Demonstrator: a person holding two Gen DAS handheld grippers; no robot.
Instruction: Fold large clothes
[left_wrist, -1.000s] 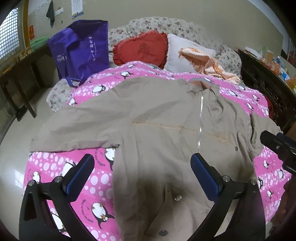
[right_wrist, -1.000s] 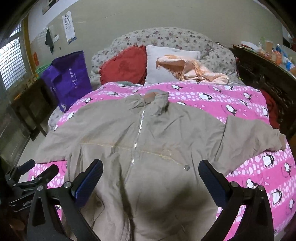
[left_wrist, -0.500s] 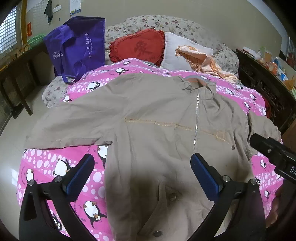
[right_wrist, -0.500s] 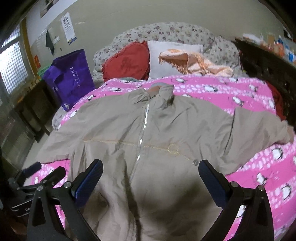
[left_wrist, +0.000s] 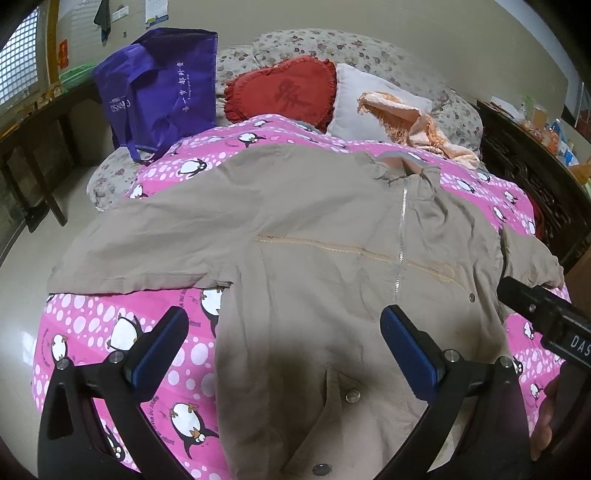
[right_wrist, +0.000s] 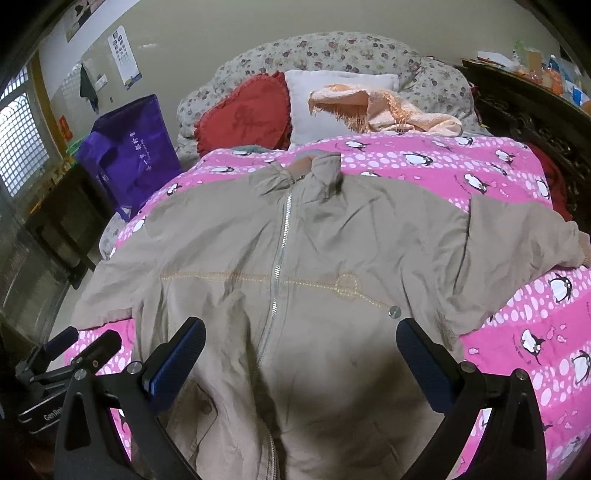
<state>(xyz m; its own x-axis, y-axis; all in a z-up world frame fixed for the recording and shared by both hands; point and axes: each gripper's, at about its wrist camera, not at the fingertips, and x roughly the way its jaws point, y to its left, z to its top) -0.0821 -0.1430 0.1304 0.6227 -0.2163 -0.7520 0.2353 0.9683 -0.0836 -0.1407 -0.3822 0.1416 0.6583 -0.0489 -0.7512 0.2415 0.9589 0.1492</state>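
A large tan zip-up jacket (left_wrist: 325, 236) (right_wrist: 303, 258) lies spread flat, front up, on a pink penguin-print bedspread (left_wrist: 110, 339) (right_wrist: 517, 325). Both sleeves are stretched out sideways, the collar points to the pillows. My left gripper (left_wrist: 284, 332) hovers open above the jacket's lower left front, nothing between its blue pads. My right gripper (right_wrist: 301, 343) hangs open over the lower front near the zip, also holding nothing. Each gripper shows at the edge of the other's view: the right gripper (left_wrist: 543, 317) and the left gripper (right_wrist: 70, 354).
A purple tote bag (left_wrist: 159, 92) stands at the bed's far left. A red heart cushion (left_wrist: 284, 96), a white pillow (right_wrist: 332, 92) and a peach fringed cloth (right_wrist: 384, 110) lie at the head. Dark wooden furniture (left_wrist: 535, 177) flanks the right side, a dark table (left_wrist: 33, 147) the left.
Both grippers have shifted a little over the jacket's lower half, staying open. The jacket lies as before.
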